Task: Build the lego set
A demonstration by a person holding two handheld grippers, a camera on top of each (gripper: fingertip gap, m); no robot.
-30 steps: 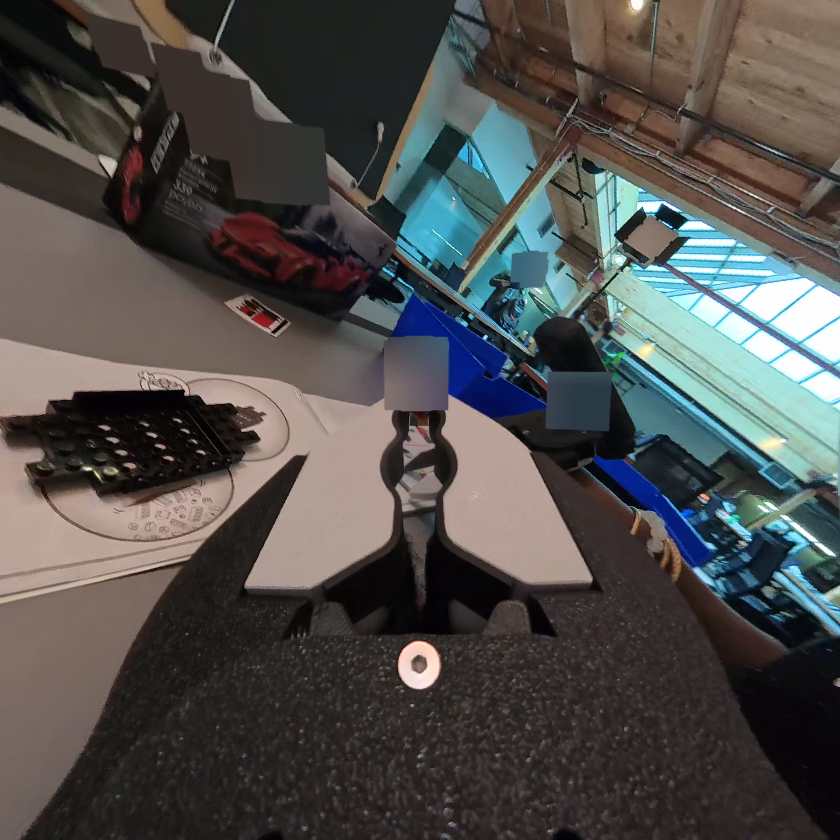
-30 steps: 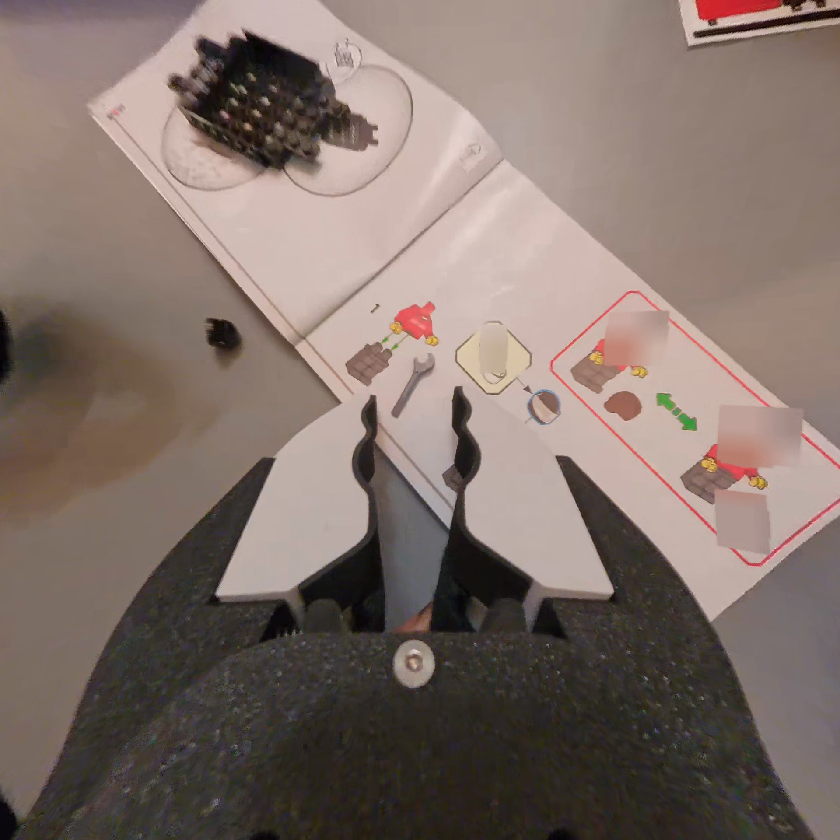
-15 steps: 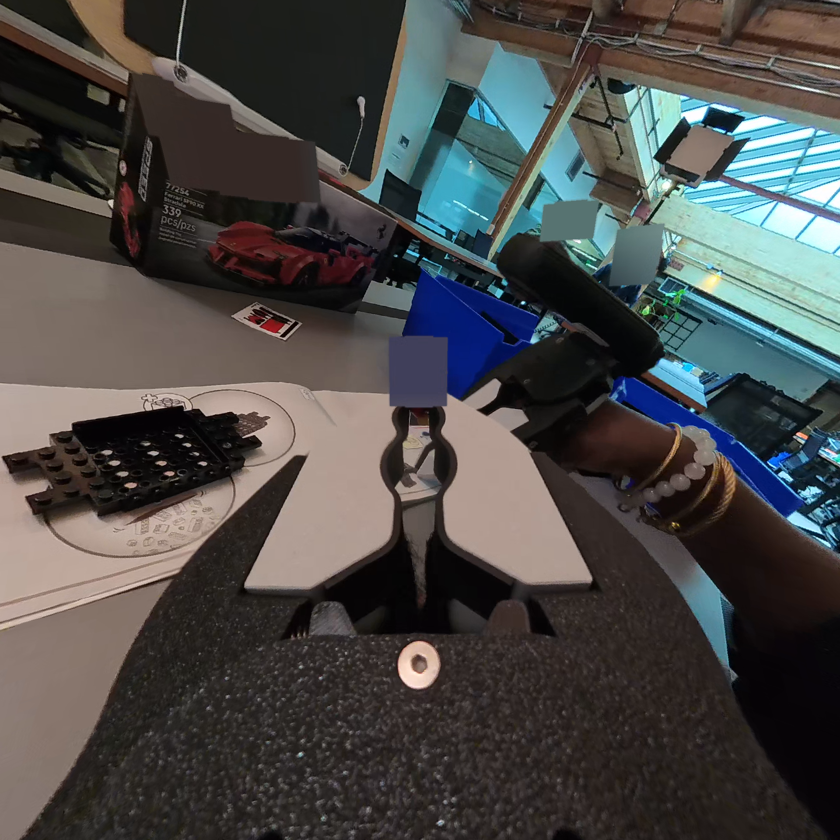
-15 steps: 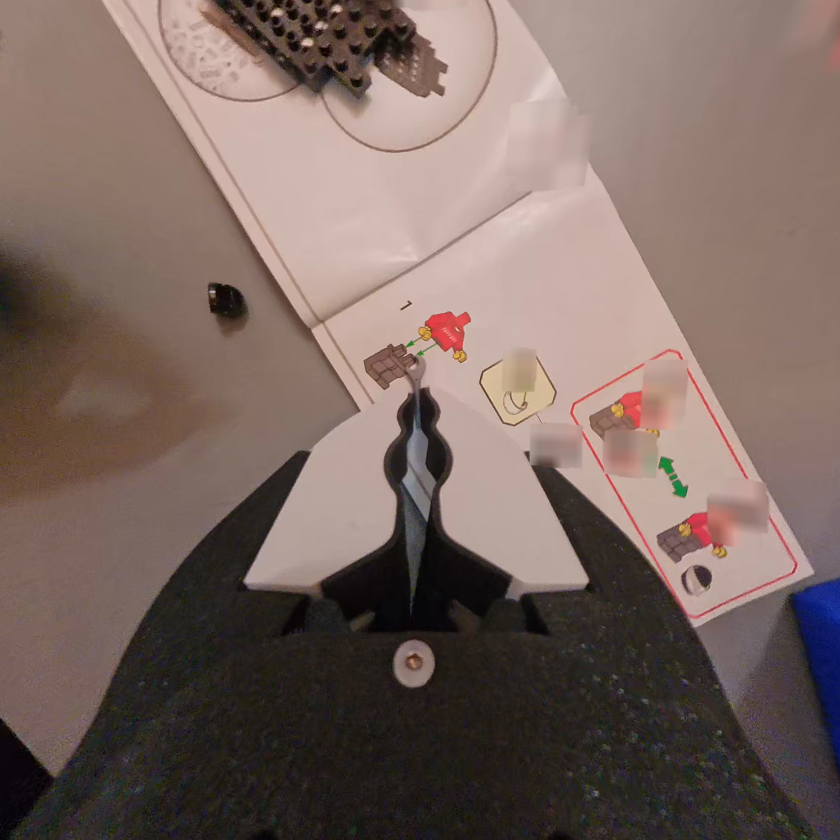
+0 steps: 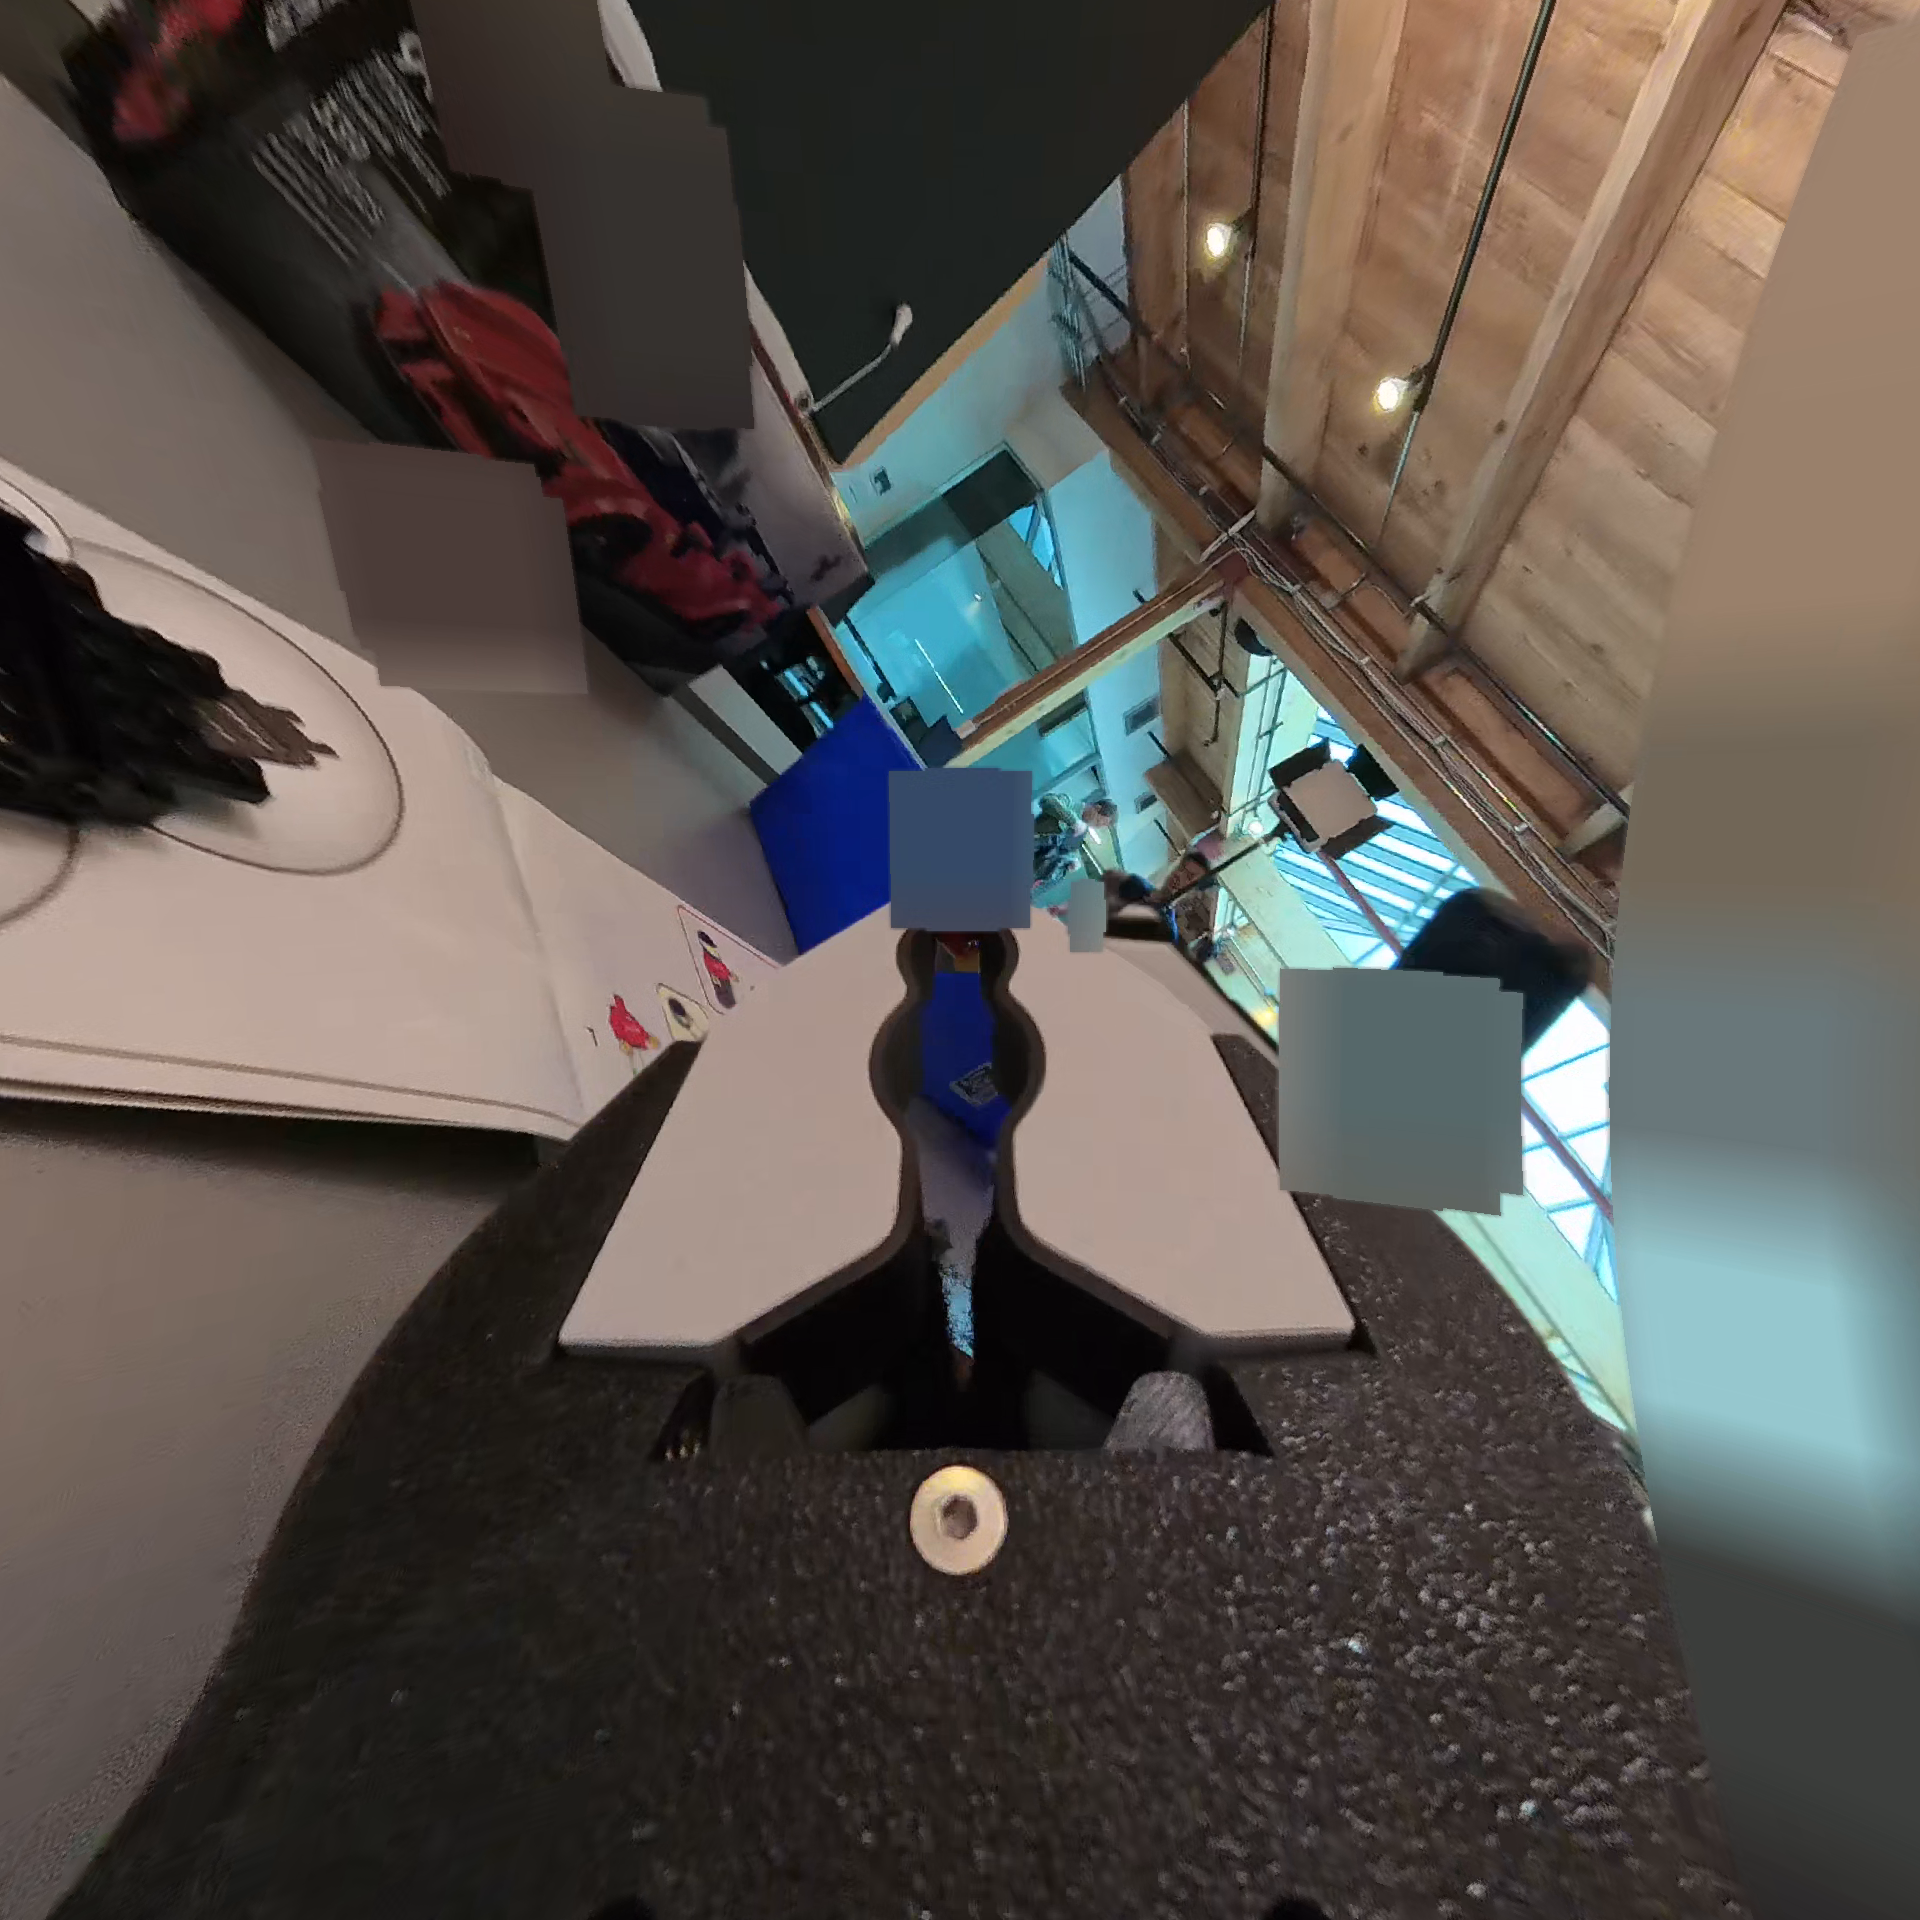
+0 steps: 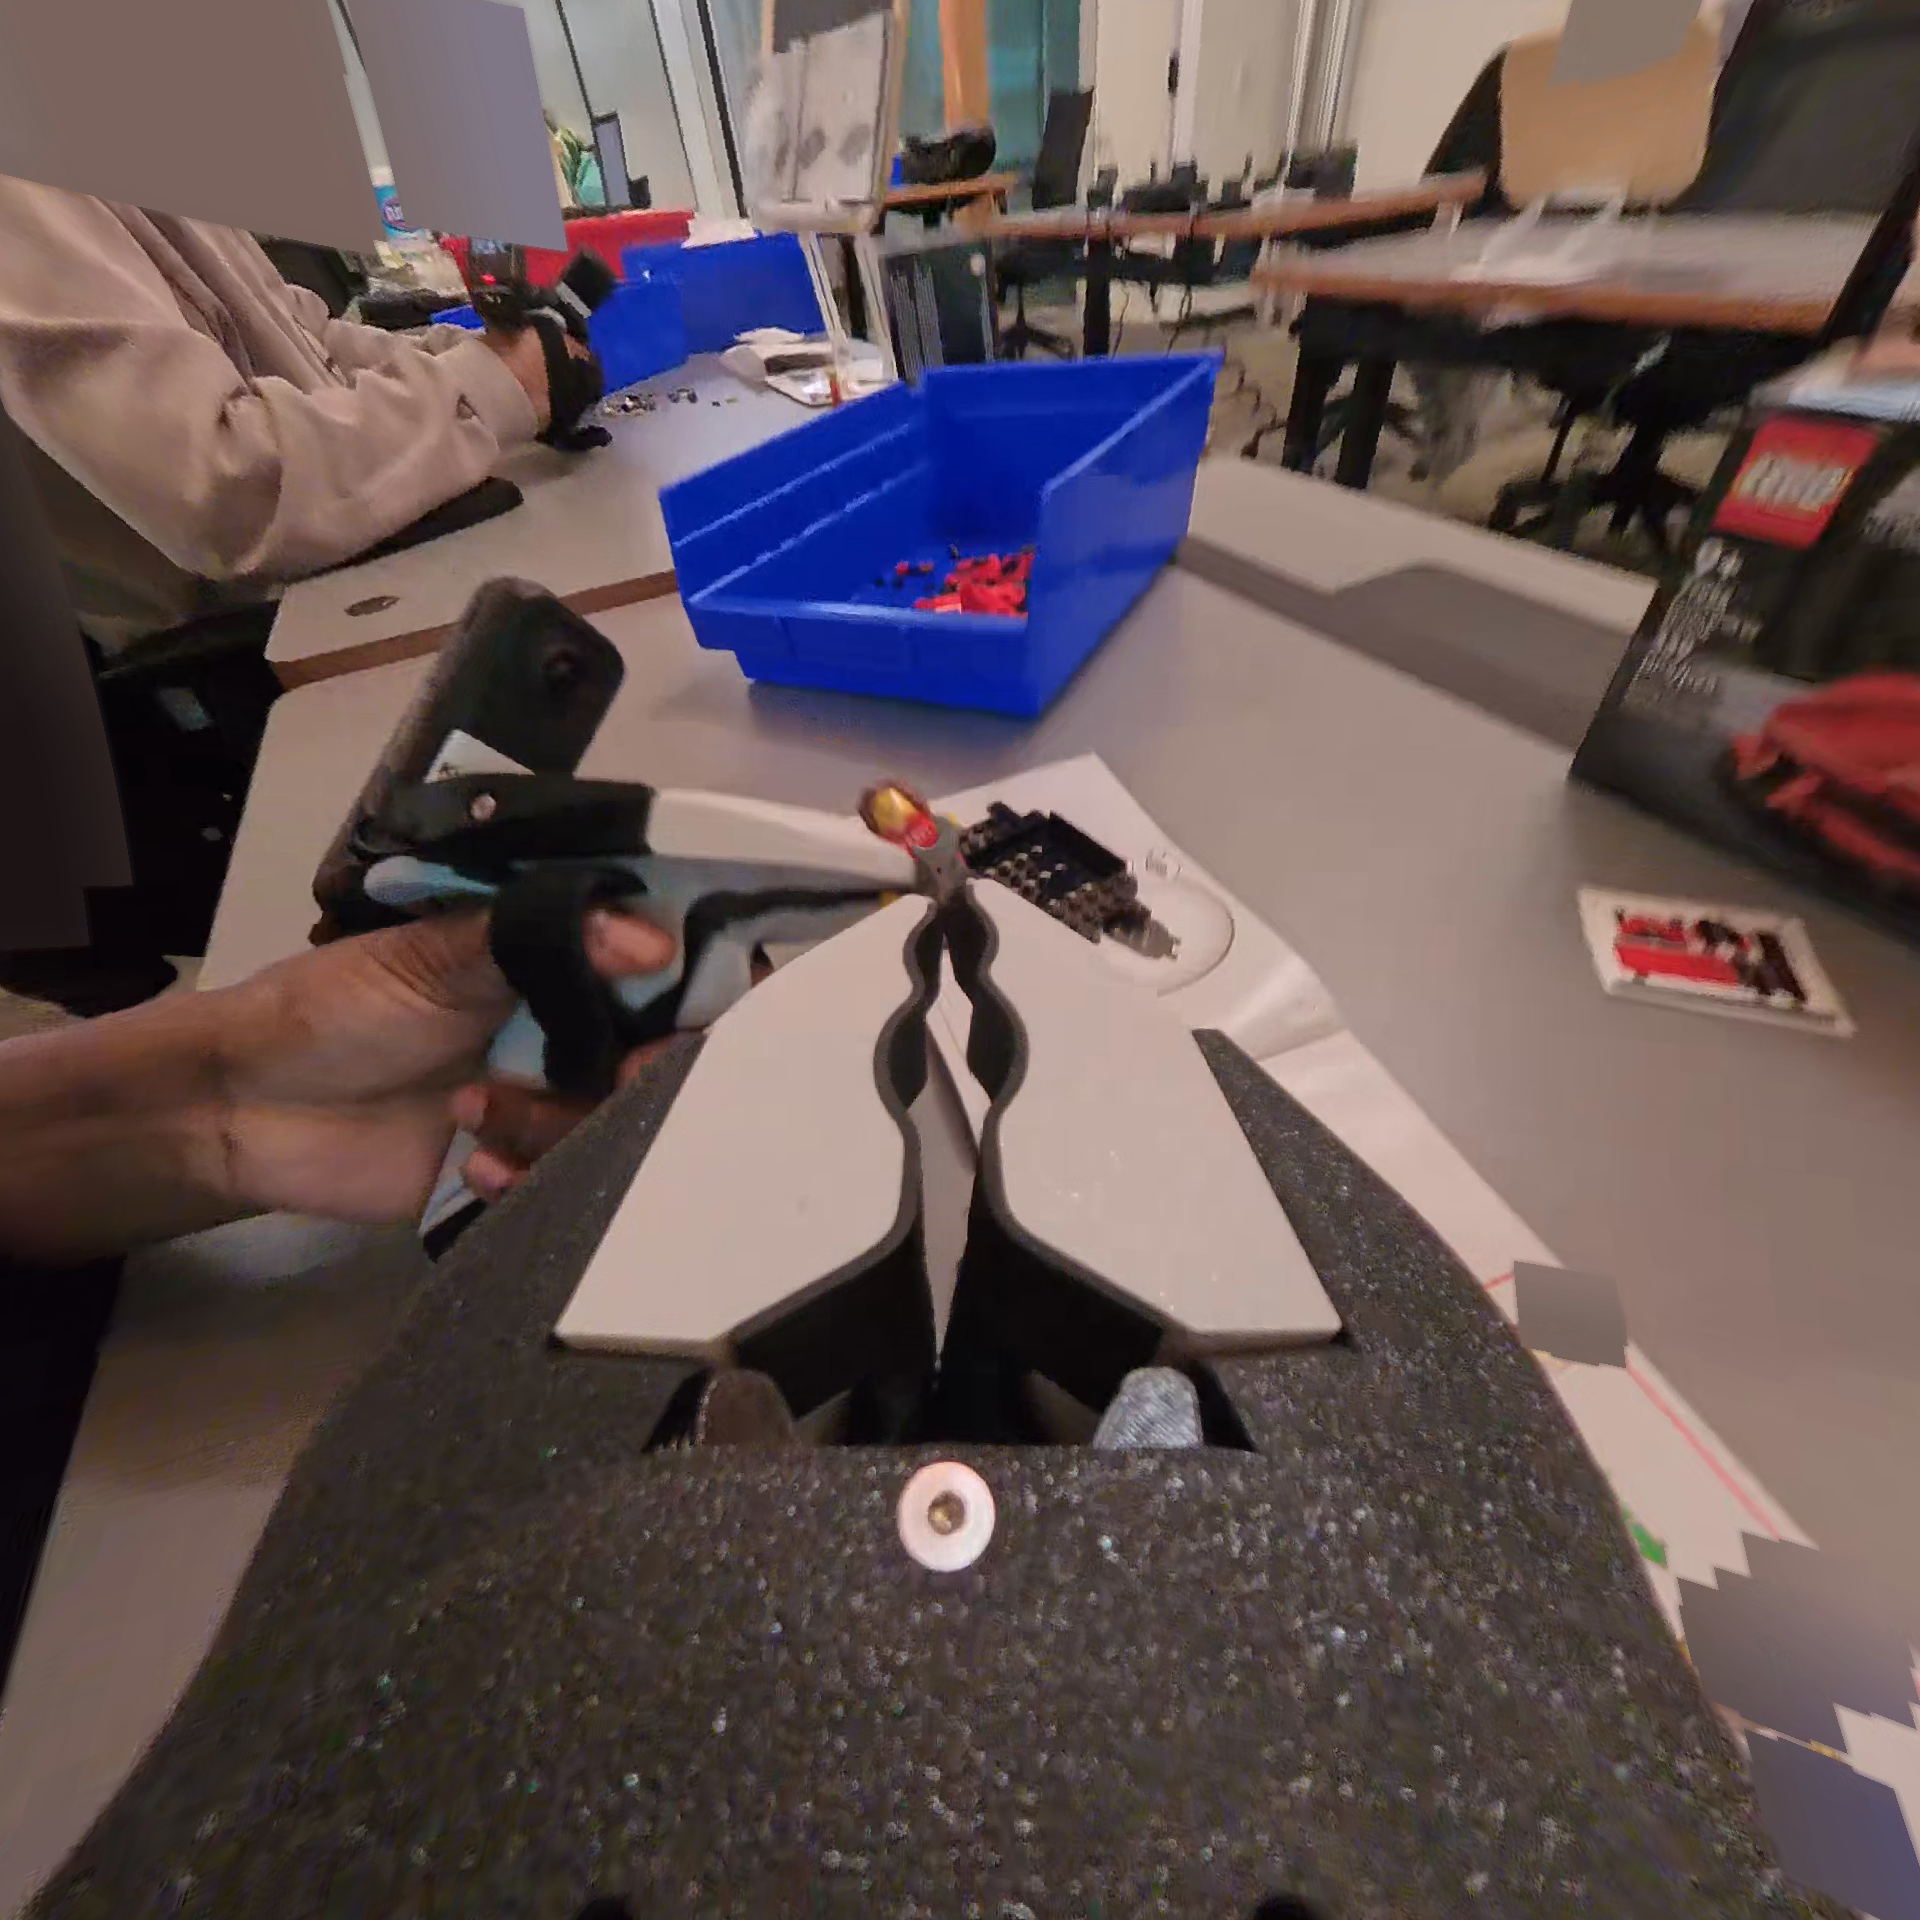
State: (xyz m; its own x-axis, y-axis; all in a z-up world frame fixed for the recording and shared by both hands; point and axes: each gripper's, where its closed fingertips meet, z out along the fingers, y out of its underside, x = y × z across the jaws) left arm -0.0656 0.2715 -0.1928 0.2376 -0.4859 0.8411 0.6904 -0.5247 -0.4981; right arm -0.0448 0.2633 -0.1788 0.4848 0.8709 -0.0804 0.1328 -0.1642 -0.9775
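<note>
My left gripper [image 5: 958, 940] is shut on a small toy figure; a red and yellow bit of it [image 5: 961, 951] shows at the fingertips, under a blurred patch. The right wrist view shows that gripper [image 6: 883, 854] from the side, a hand on its handle, with the figure [image 6: 896, 816] (yellow head, brown hair, red body) at its tips. My right gripper [image 6: 948, 914] is shut on a small grey toy wrench [image 6: 940, 864], whose head is at the figure's side. Both are held above an open instruction booklet [image 6: 1247, 997].
A black studded plate assembly [image 6: 1060, 868] lies on the booklet and shows blurred in the left wrist view [image 5: 104, 686]. A blue bin [image 6: 935, 540] with red and black pieces stands behind. A dark set box [image 6: 1766, 582] and a sticker sheet [image 6: 1704, 961] are at the right. A person in a beige sleeve [image 6: 208, 395] sits at the left. My two grippers' fingertips are within a few centimetres of each other.
My right gripper closed on the grey wrench lying on the booklet, lifted it and swung up to the figure in my left gripper. My left gripper tilted and kept its hold.
</note>
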